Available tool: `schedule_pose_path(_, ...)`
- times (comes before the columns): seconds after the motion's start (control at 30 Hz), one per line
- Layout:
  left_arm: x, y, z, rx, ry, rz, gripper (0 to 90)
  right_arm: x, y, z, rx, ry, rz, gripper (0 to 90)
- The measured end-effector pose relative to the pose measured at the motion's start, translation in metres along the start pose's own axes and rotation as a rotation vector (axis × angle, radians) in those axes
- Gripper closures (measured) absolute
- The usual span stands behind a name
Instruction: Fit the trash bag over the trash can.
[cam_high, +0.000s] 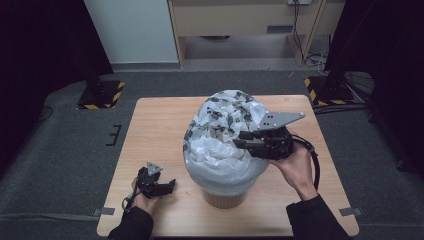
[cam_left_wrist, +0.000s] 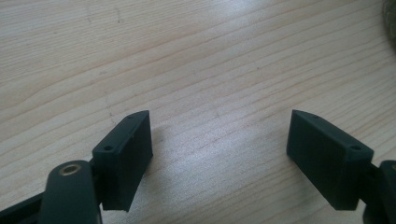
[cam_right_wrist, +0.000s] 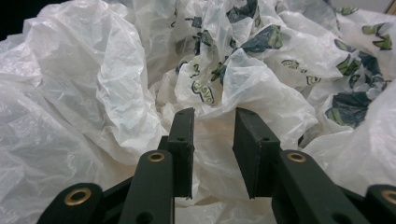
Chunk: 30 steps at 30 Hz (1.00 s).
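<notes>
A crumpled white plastic bag (cam_high: 220, 150) with dark green print bulges out of a tan round container (cam_high: 225, 199) at the middle of the wooden table (cam_high: 150, 130). My right gripper (cam_high: 241, 140) reaches into the bag's right side. In the right gripper view its jaws (cam_right_wrist: 212, 114) stand a narrow gap apart, tips against the crinkled plastic (cam_right_wrist: 93, 93), with white film showing in the gap. My left gripper (cam_high: 171, 185) rests low at the table's front left, apart from the bag. Its jaws (cam_left_wrist: 219, 114) are spread wide over bare wood with nothing between them.
The table stands on grey carpet. Two stand bases with yellow-black tape (cam_high: 100, 95) (cam_high: 327, 90) sit beyond its far corners. A wooden desk frame (cam_high: 240, 30) is at the back. Bare wood (cam_left_wrist: 196, 56) lies left of the container.
</notes>
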<state>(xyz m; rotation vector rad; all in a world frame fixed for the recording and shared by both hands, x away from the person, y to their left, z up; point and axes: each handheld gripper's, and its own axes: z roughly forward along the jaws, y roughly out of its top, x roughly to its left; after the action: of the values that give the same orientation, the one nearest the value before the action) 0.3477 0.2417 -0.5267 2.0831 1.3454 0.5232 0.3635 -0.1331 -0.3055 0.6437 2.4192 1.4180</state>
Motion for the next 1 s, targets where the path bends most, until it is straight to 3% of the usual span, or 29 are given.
schedule_pose_path(0.1, -0.001, -0.001, 0.001, -0.005, -0.005, 0.007, 18.4, 0.001, 0.002, 0.001, 0.018, -0.009, -0.011, 67.2)
schedule_pose_path(0.17, -0.001, -0.001, 0.001, -0.011, -0.006, 0.009, 16.8, 0.002, 0.002, 0.0, -0.001, -0.013, -0.017, 64.5)
schedule_pose_path(0.43, -0.004, -0.003, 0.004, -0.027, -0.011, 0.01, 9.8, 0.001, 0.02, -0.031, -0.208, -0.063, 0.016, 45.6)
schedule_pose_path(0.53, -0.004, -0.003, 0.004, -0.028, -0.011, 0.011, 9.5, 0.004, 0.033, -0.033, -0.293, -0.069, 0.024, 39.8)
schedule_pose_path(0.6, -0.004, -0.003, 0.004, -0.029, -0.011, 0.011, 9.4, 0.008, 0.042, -0.03, -0.318, -0.079, 0.024, 36.2)
schedule_pose_path(0.8, -0.004, -0.003, 0.004, -0.029, -0.013, 0.011, 9.3, 0.017, 0.064, -0.009, -0.292, -0.096, 0.012, 24.3)
schedule_pose_path(1.0, -0.004, -0.004, 0.004, -0.028, -0.012, 0.013, 9.0, 0.02, 0.065, 0.019, -0.231, -0.106, 0.032, 14.4)
